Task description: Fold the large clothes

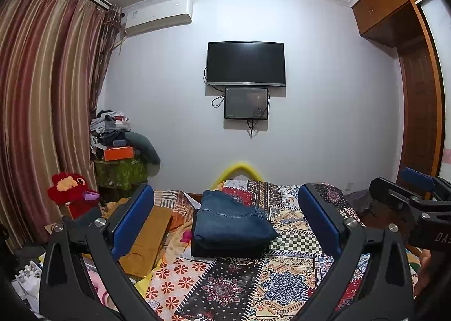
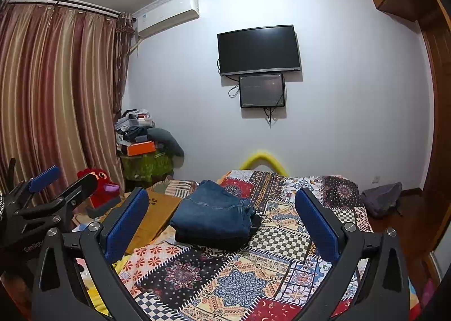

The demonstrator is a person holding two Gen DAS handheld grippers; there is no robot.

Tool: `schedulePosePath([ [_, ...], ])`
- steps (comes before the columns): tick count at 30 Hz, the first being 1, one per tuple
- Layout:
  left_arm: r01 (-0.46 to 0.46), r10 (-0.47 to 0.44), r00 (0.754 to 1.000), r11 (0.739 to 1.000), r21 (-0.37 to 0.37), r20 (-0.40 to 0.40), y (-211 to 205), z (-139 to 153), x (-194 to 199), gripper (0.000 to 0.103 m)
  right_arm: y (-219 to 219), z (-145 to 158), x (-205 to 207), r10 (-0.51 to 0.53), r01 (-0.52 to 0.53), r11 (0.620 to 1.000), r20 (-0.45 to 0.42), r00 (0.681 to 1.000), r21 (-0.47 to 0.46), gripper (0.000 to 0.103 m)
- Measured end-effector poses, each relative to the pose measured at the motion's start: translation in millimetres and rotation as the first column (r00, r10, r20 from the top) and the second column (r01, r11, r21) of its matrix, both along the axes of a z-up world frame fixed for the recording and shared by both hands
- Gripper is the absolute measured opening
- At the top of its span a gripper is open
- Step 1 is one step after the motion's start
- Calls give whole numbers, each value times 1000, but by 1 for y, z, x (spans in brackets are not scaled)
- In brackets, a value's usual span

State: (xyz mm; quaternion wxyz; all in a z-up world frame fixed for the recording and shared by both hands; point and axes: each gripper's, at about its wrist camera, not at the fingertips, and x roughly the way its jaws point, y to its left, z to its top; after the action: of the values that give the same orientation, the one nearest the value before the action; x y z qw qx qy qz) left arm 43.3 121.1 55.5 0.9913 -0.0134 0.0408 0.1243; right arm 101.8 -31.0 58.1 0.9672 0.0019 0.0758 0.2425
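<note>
Folded jeans [image 1: 232, 225] sit mid-bed on the patchwork quilt [image 1: 284, 287], stacked on a dark folded garment [image 1: 225, 250]; fold looks done (judging by the square bundle). Left gripper [image 1: 225, 219] and right gripper [image 2: 222, 221] both hover back, jaws wide apart, empty. Best just press edges flat, don't drag. Only the right view shows the purple backpack [image 2: 382, 198] on the floor.
</note>
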Motion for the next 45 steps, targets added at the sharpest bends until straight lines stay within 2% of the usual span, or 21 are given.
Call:
schedulePosePath([
  [24, 16, -16, 1000, 1000, 1, -7, -5, -3, 3, 103, -5, 0, 3, -6, 6, 1000, -9, 1000, 11, 103],
  [39, 68, -69, 997, 997, -24, -35, 0, -1, 8, 103, -6, -1, 5, -9, 9, 1000, -14, 1000, 20, 103],
  [45, 72, -72, 997, 997, -11, -30, -3, -2, 6, 103, -6, -1, 5, -11, 11, 1000, -15, 1000, 19, 103],
])
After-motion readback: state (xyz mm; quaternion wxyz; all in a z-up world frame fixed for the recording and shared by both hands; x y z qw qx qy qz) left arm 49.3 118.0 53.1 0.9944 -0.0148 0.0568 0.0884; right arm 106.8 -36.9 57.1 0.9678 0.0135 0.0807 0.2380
